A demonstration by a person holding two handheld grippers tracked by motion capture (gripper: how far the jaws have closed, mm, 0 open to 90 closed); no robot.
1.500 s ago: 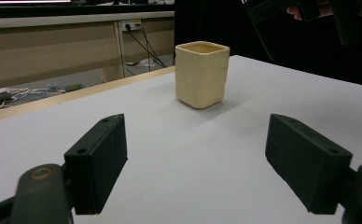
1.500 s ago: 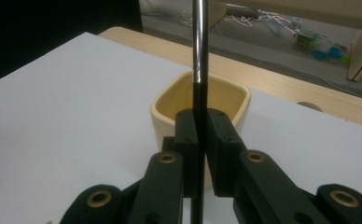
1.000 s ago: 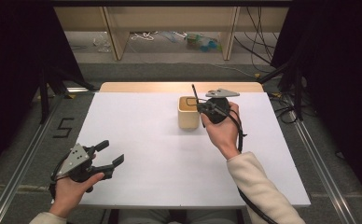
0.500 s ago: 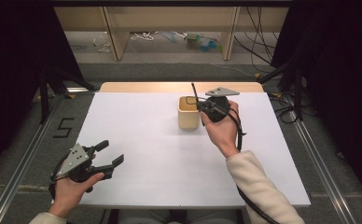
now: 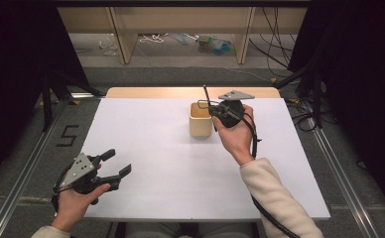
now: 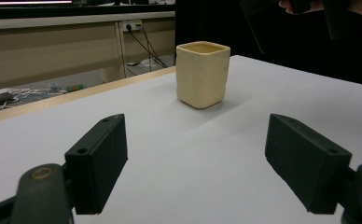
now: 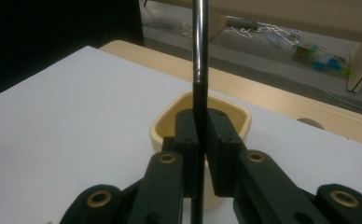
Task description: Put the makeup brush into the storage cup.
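At the near left corner of the white bench (image 5: 146, 168), the left gripper (image 5: 117, 165) rests low in the person's hand, its fingers (image 6: 97, 163) spread wide with nothing between them. It looks idle, aimed across the bench toward the cup.

Toward the far middle of the bench stands the cream square cup (image 5: 200, 120), upright and open-topped; in the left gripper view it stands alone on the bare surface (image 6: 202, 73).

Just right of the cup, the right gripper (image 5: 211, 110) is held up by the right hand (image 5: 236, 134), wrist raised, forearm reaching in from the near right edge. Its fingers (image 7: 220, 149) are clamped on a thin dark rod with a metal upper part (image 7: 199, 70), held upright directly over the cup's mouth. Whether the rod's lower end is already inside the cup cannot be told, as the fingers hide it.

As a judgement, the pick-up is done and the rod is lined up above the cup; what remains is lowering it in and letting go.
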